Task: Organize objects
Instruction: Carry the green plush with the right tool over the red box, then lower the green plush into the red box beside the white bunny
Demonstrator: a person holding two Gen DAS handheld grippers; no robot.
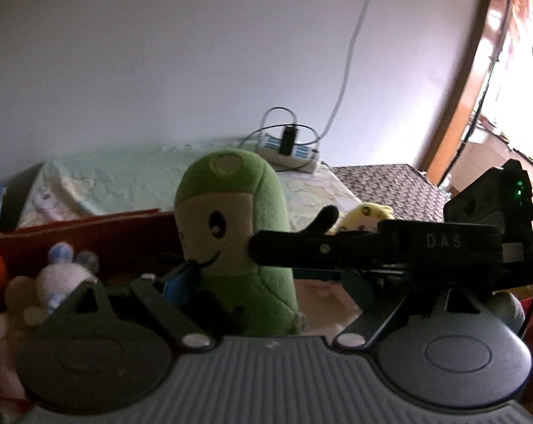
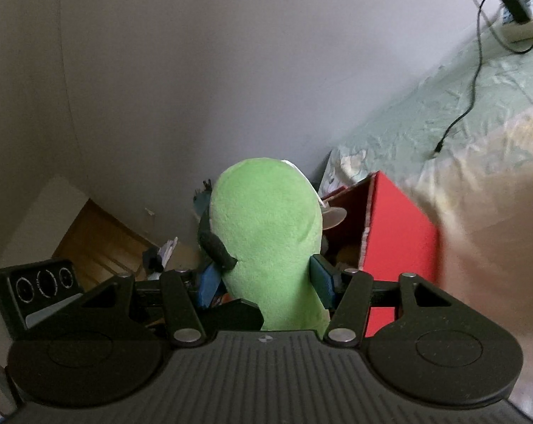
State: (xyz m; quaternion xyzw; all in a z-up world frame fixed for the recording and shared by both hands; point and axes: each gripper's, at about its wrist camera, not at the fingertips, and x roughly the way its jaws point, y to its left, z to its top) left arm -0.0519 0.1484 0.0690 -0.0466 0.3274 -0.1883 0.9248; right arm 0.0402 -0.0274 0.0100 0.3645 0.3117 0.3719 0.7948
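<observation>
Both claws meet at the green plush toy (image 2: 266,243): right claw (image 2: 266,279) squeezes it, left claw (image 1: 245,279) looks wide around it. Next, I think, it goes into the red box (image 2: 400,243) just right.

A pale green bed (image 1: 132,180) carries a white power strip (image 1: 291,153) with cables

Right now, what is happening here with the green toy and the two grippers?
A person holds a gripper in each hand and is sorting plush toys. The right gripper is shut on the green plush and holds it upright, its blue pads pressing both sides. The left gripper faces the plush's smiling front, with one pad against it and the other hidden. A red box with other toys inside stands beside a bed.
</observation>
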